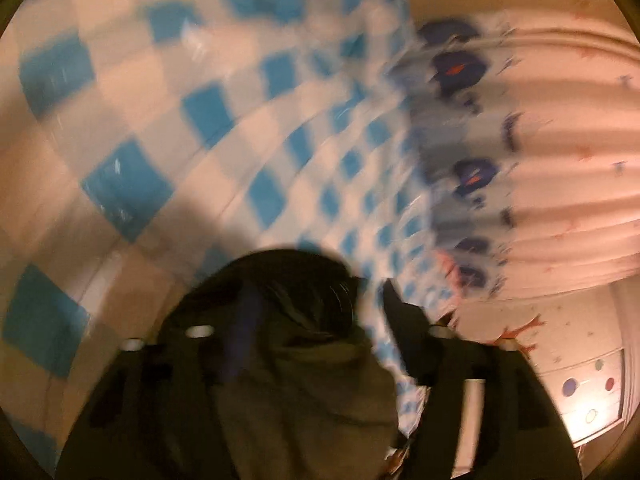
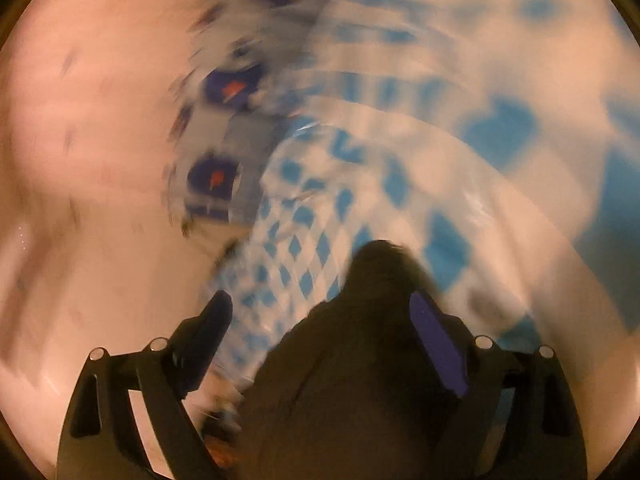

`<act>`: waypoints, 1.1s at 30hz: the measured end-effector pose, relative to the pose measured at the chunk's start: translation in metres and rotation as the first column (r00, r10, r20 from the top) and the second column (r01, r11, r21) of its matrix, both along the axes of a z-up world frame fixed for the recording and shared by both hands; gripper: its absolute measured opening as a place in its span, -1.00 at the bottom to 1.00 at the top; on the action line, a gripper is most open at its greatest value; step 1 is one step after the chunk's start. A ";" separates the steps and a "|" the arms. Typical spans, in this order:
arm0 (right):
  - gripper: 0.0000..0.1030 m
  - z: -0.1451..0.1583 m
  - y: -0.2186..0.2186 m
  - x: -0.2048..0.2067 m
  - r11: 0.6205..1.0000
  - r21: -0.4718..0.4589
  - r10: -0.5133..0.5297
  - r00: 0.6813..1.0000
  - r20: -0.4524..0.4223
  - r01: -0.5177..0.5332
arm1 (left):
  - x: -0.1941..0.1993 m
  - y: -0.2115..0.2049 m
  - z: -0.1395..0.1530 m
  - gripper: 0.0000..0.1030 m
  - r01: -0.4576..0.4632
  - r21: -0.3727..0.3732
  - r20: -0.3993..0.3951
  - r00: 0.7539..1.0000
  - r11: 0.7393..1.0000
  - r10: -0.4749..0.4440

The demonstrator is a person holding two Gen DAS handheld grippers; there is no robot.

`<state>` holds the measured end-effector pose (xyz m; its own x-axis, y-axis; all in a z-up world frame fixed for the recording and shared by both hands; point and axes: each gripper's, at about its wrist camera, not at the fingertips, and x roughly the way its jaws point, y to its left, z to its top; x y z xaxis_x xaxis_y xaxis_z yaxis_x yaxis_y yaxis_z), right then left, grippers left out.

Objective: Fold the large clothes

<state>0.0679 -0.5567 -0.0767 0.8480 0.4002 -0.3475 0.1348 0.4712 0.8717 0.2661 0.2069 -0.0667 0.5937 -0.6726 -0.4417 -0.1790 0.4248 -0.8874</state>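
Both views are blurred by motion. A dark olive garment point(image 1: 296, 360) lies bunched between the fingers of my left gripper point(image 1: 320, 296), over a blue-and-white checkered cloth point(image 1: 168, 128). The jaws stand wide apart with the cloth draped between them, so the grip cannot be judged. In the right wrist view the same dark garment point(image 2: 352, 360) fills the gap of my right gripper point(image 2: 320, 304), against its right finger point(image 2: 436, 336). The left finger point(image 2: 208, 328) stands clear of it over the checkered cloth point(image 2: 304, 256).
A pale pink sheet with dark blue and red prints point(image 1: 560, 152) lies beside the checkered cloth, also in the right wrist view point(image 2: 88, 128). A white drawer unit with coloured round knobs point(image 1: 588, 392) stands at the lower right.
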 end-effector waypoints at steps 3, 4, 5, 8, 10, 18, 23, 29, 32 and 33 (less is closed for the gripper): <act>0.74 0.059 0.069 0.005 0.940 -0.327 0.120 0.992 0.047 -0.098 | -0.019 0.005 0.048 0.77 -0.036 -0.036 0.128 0.991 0.999 0.040; 0.76 0.073 0.100 0.010 0.890 -0.432 0.181 0.983 0.040 -0.146 | -0.031 -0.005 0.071 0.77 -0.038 0.028 0.192 0.981 0.999 0.032; 0.77 0.079 0.120 0.015 0.854 -0.489 0.217 0.976 0.027 -0.176 | -0.044 -0.024 0.092 0.77 -0.022 0.139 0.272 0.962 0.990 -0.017; 0.77 0.074 0.198 0.046 0.663 -0.696 0.278 0.954 -0.110 -0.274 | -0.076 -0.103 0.116 0.77 0.061 0.456 0.358 0.901 0.888 -0.246; 0.77 0.053 0.218 0.069 0.626 -0.717 0.262 0.949 -0.176 -0.306 | -0.087 -0.164 0.105 0.77 0.099 0.642 0.332 0.858 0.760 -0.392; 0.86 -0.043 0.218 0.132 0.627 -0.692 0.176 0.930 -0.322 -0.358 | -0.022 -0.212 -0.028 0.78 0.248 0.756 0.065 0.892 0.606 -0.446; 0.85 -0.044 0.221 0.135 0.579 -0.680 0.195 0.886 -0.420 -0.450 | -0.027 -0.218 -0.019 0.76 0.250 0.802 -0.001 0.908 0.542 -0.418; 0.85 0.010 0.179 0.073 0.519 -0.821 0.058 0.969 -0.242 -0.236 | -0.059 -0.184 0.013 0.76 0.076 0.888 0.101 0.930 0.454 -0.352; 0.89 -0.043 0.138 0.086 0.566 -0.770 -0.010 0.931 -0.365 -0.296 | -0.035 -0.155 -0.042 0.83 0.191 0.797 0.002 0.948 0.573 -0.319; 0.89 -0.059 0.128 0.087 0.622 -0.724 0.020 0.931 -0.366 -0.298 | -0.034 -0.148 -0.048 0.84 0.190 0.765 0.013 0.951 0.615 -0.310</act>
<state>0.1547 -0.4292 -0.1358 0.5958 -0.0060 -0.8031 0.1708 0.9780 0.1194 0.2321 0.0585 -0.1151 0.5451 -0.2777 -0.7910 0.1282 0.9601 -0.2487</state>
